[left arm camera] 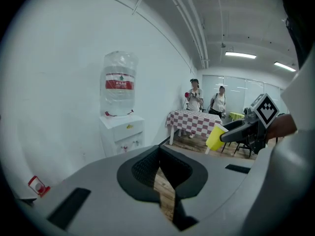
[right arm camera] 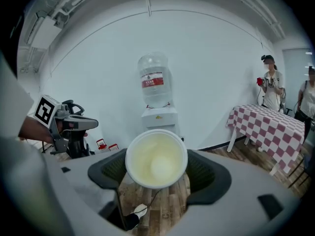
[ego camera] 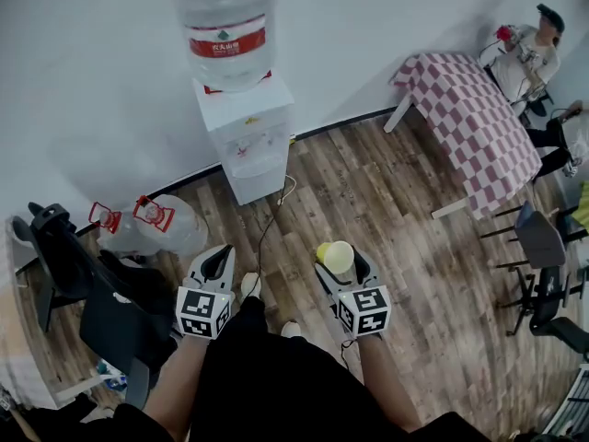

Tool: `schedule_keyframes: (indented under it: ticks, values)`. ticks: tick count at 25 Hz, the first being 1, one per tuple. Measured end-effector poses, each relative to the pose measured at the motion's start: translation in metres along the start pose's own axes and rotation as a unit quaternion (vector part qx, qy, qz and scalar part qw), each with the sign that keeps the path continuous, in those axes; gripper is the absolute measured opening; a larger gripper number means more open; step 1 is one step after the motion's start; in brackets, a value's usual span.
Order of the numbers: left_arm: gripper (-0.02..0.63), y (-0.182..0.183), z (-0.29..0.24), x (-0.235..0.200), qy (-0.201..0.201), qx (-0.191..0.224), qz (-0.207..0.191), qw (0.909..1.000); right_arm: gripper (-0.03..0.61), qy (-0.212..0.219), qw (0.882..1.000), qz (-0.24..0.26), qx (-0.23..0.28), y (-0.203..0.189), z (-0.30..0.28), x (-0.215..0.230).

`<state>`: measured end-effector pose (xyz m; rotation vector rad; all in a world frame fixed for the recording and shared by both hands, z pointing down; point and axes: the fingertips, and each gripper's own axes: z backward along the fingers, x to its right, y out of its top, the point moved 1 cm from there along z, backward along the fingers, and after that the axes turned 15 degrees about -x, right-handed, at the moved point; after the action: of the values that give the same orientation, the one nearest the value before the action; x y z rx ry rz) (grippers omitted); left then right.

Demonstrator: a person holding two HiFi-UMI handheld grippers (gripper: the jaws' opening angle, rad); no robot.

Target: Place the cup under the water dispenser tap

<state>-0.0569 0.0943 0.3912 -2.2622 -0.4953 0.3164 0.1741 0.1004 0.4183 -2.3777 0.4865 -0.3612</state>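
Cup, yellow, is gripped in the right tool, well apart from the water dispenser. Carrying and placing likely remain. Left tool is clenched, empty.

left gripper, right gripper — grey shells, black jaws | black clothing
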Motion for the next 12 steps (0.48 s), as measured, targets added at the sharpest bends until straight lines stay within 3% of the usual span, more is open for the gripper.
schedule_keyframes:
  ticks: [12]
  values:
    - [0.014, 0.048, -0.061, -0.07, -0.048, -0.003, -0.013, 0.9987, 0.374, -0.022, 0.999, -0.021, -0.017, 0.067, -0.065, -0.004]
